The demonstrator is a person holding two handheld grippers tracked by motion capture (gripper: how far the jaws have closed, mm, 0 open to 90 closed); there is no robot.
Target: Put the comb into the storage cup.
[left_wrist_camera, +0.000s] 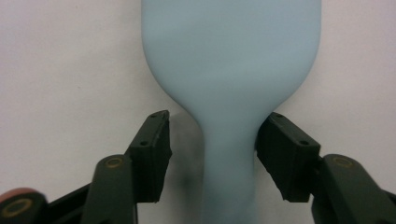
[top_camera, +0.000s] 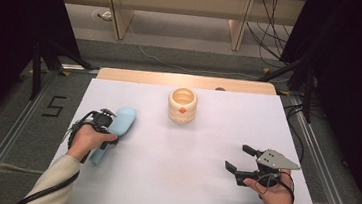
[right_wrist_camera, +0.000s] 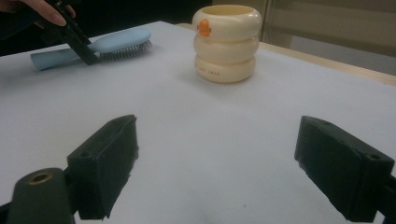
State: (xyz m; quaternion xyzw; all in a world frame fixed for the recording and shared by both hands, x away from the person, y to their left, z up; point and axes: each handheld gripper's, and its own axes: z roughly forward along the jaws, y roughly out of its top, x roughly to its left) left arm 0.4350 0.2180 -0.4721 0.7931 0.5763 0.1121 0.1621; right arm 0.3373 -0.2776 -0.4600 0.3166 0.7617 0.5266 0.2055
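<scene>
A light blue hairbrush [top_camera: 119, 126] lies bristles down on the white table [top_camera: 186, 183] at the left. My left gripper [top_camera: 108, 135] points down over its neck. In the left gripper view the jaws [left_wrist_camera: 212, 126] straddle the hairbrush [left_wrist_camera: 231, 70] where head narrows to handle. The right-hand pad [left_wrist_camera: 280, 149] touches the neck, and a gap remains at the other pad. My right gripper [top_camera: 236, 156] rests near the front right, open with nothing between its pads [right_wrist_camera: 217, 140]. The right gripper view shows the hairbrush [right_wrist_camera: 116, 42] and the left gripper [right_wrist_camera: 86, 53] far off.
A cream ribbed cup [top_camera: 182, 104] with an orange mark stands at the back middle of the table, also in the right gripper view [right_wrist_camera: 227, 42]. A wooden strip [top_camera: 121, 74] runs behind the table. Cables lie on the floor beyond.
</scene>
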